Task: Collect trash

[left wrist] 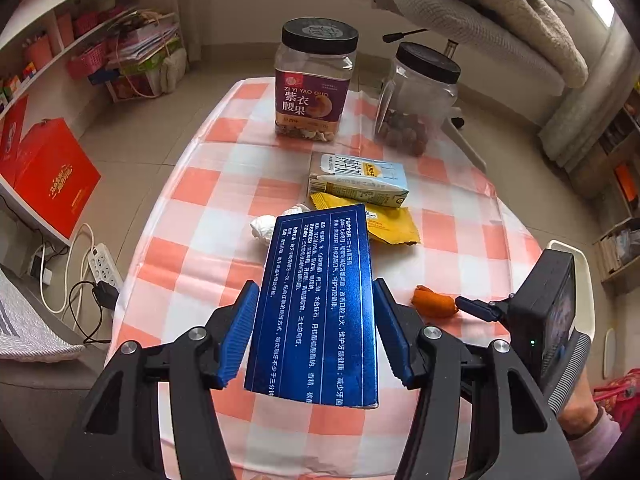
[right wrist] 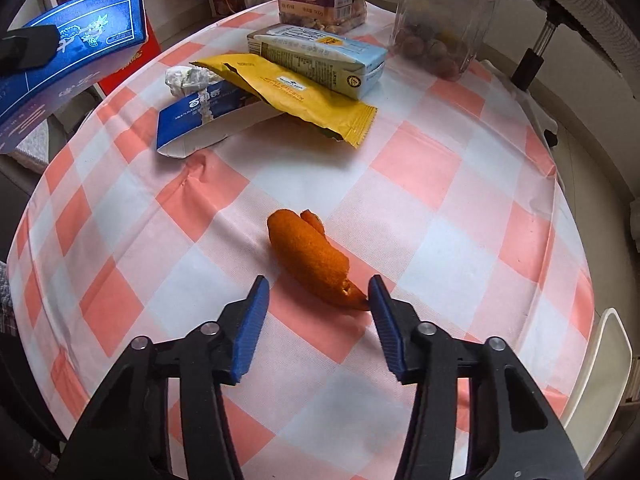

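My left gripper [left wrist: 316, 284] is shut on a long blue box [left wrist: 320, 248] with white print, held up above the checked tablecloth [right wrist: 440, 184]; the same blue box [right wrist: 80, 44] shows at the upper left of the right wrist view. An orange peel [right wrist: 308, 248] lies on the cloth, and its near end sits between the fingers of my right gripper [right wrist: 318, 280]. That gripper is open: the right pad is at the peel's tip and the left pad stands clear of it. Further back lie a milk carton [right wrist: 320, 56], a yellow wrapper [right wrist: 296, 92], a crumpled tissue [right wrist: 186, 78] and a blue-and-white carton [right wrist: 200, 120].
A labelled nut jar [left wrist: 314, 80] and a clear jar [left wrist: 420, 96], both with black lids, stand at the table's far edge. A white chair [right wrist: 600, 380] is beside the table on the right. Shelves, a red box [left wrist: 52, 176] and a power strip [left wrist: 104, 264] are on the left.
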Demonstrator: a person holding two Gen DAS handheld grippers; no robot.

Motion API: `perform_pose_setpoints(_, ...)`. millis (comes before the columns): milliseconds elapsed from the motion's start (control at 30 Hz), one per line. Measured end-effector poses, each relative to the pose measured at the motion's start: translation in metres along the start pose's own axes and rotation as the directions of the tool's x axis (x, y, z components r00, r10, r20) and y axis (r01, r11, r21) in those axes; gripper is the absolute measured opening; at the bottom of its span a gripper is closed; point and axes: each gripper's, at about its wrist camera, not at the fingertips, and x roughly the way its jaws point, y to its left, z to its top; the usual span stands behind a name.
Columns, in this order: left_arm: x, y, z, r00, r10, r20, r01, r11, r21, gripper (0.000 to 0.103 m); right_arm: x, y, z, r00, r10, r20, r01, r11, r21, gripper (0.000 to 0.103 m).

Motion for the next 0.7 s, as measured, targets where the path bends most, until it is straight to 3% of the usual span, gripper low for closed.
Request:
perform_pose_setpoints(67,0.0,0.001,-0.001,1.0,0.002,0.002,-0.002,1.0,-0.01,0.057,-0.001,-0.001,0.002,1.0,0.023,0.006,-0.023,0.999,0.029,0.017)
perform_pose_setpoints(100,-0.001,0.002,-0.002,1.0,0.002,0.004,-0.001,1.0,-0.017,0.057,-0.004,-0.003,0.003,0.999,0.038,0.011,-0.038,0.998,0.056,0.014)
perform_pose_setpoints(300,-0.001,0.006,-0.001,1.0,0.004,0.019,-0.004,0.999,-0.04,0.057,-0.023,-0.009,0.01,0.994,0.081,0.076,-0.089,0.989,0.12,0.005)
perform_pose_setpoints(467,-0.003,0.002,-0.002,1.0,0.002,0.023,-0.001,1.0,-0.029,0.057,-0.032,-0.004,0.013,0.991,0.098,0.093,-0.107,0.989,0.101,0.006)
perform_pose_setpoints(533,-0.004,0.001,-0.002,1.0,0.001,0.024,0.0,1.0,-0.03,0.057,-0.032,-0.001,0.013,0.991,0.084,0.101,-0.094,0.991,0.099,0.033)
perform_pose_setpoints(567,-0.005,0.002,-0.003,1.0,0.0,0.026,0.001,0.999,-0.033,0.057,-0.031,0.0,0.014,0.992,0.076,0.103,-0.086,0.992,0.097,0.053)
perform_pose_setpoints(600,-0.005,0.002,-0.003,1.0,-0.001,0.027,0.002,0.999,-0.035,0.057,-0.029,0.001,0.014,0.992,0.066,0.11,-0.077,0.992,0.101,0.057)
perform_pose_setpoints(700,-0.004,0.005,-0.004,1.0,0.001,0.025,0.0,0.999,-0.04,0.057,-0.017,0.0,0.018,0.992,0.085,0.097,-0.097,0.986,0.133,0.056)
